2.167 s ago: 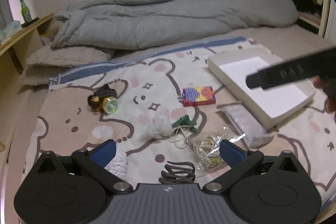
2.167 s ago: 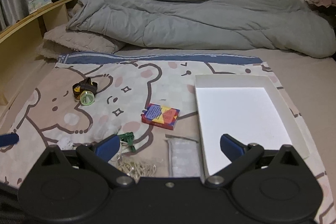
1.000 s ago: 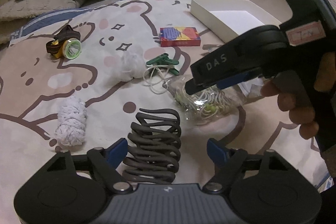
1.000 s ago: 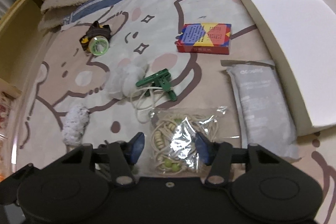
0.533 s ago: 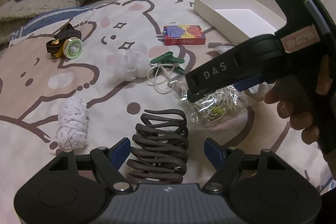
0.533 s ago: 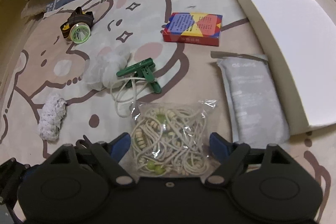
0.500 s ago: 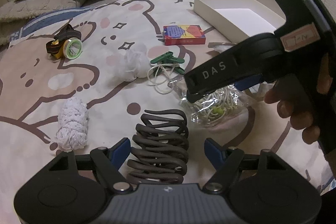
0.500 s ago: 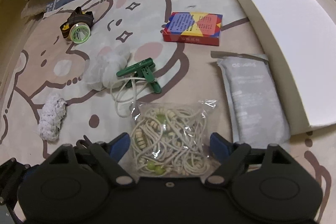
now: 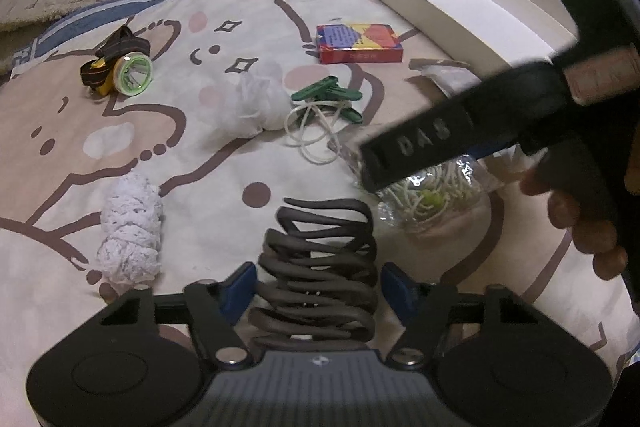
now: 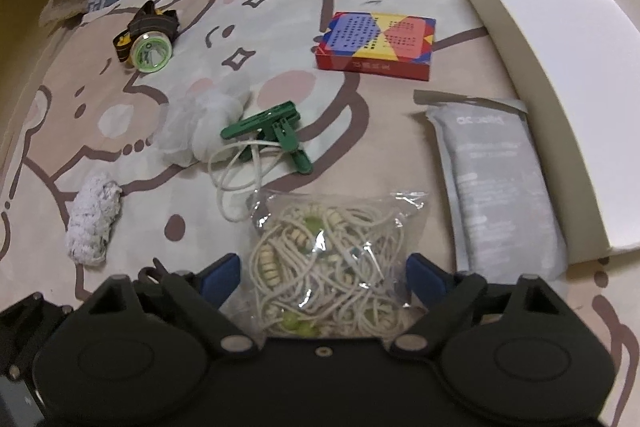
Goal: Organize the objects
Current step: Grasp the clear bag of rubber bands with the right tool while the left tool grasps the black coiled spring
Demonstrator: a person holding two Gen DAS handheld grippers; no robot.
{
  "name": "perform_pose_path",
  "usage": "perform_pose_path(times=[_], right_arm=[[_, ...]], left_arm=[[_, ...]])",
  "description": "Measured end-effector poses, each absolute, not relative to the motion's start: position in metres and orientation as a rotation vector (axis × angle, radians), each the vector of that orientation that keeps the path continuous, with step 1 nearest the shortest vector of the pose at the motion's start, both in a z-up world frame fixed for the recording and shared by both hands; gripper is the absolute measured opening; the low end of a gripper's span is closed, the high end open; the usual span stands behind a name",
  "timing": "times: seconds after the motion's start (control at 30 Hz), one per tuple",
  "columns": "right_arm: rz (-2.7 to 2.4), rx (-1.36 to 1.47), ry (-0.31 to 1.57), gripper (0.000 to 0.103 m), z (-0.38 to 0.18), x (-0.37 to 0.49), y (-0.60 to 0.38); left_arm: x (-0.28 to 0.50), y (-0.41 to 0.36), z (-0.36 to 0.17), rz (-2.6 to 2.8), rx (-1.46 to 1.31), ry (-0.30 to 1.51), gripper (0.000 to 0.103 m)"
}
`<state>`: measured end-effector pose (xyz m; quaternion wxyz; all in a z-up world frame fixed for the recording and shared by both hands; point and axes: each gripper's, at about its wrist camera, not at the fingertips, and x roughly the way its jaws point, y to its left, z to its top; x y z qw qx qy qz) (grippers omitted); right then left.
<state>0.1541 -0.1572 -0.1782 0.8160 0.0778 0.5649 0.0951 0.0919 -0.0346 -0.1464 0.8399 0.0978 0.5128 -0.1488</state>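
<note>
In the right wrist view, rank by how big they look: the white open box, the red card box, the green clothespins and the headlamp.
Largest to smallest as they look:
1. White open cardboard box
2. Red card box with the multicoloured top
3. Green plastic clothespins and the yellow headlamp with the black strap: too alike to rank, and the headlamp lies farther off.

Left gripper (image 9: 316, 285) angled down, jaws closing – right gripper (image 10: 322, 275) angled down, jaws wide.

Bedspread layout, seen from both wrists

Bag of cords (image 10: 332, 267) nearest; clips (image 10: 276, 135) behind it, card box (image 10: 376, 45) farther back. Pouch (image 10: 500, 179) right of bag, against tray (image 10: 520, 67). Headlamp (image 10: 148, 41) far left; yarn bundle (image 10: 94, 227) left; coiled holder (image 9: 320, 267) beside it.
</note>
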Motion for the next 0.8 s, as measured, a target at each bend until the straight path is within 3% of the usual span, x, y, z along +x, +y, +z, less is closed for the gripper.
perform_pose_path(times=[0.23, 0.8], right_arm=[[0.264, 0.087, 1.151, 0.066, -0.169, 0.145, -0.154], [0.326, 0.108, 0.982, 0.065, -0.106, 0.119, -0.173]], left_arm=[[0.09, -0.028, -0.136, -0.31, 0.171, 1.091, 0.065], [0.094, 0.0, -0.081, -0.126, 0.032, 0.938, 0.065]])
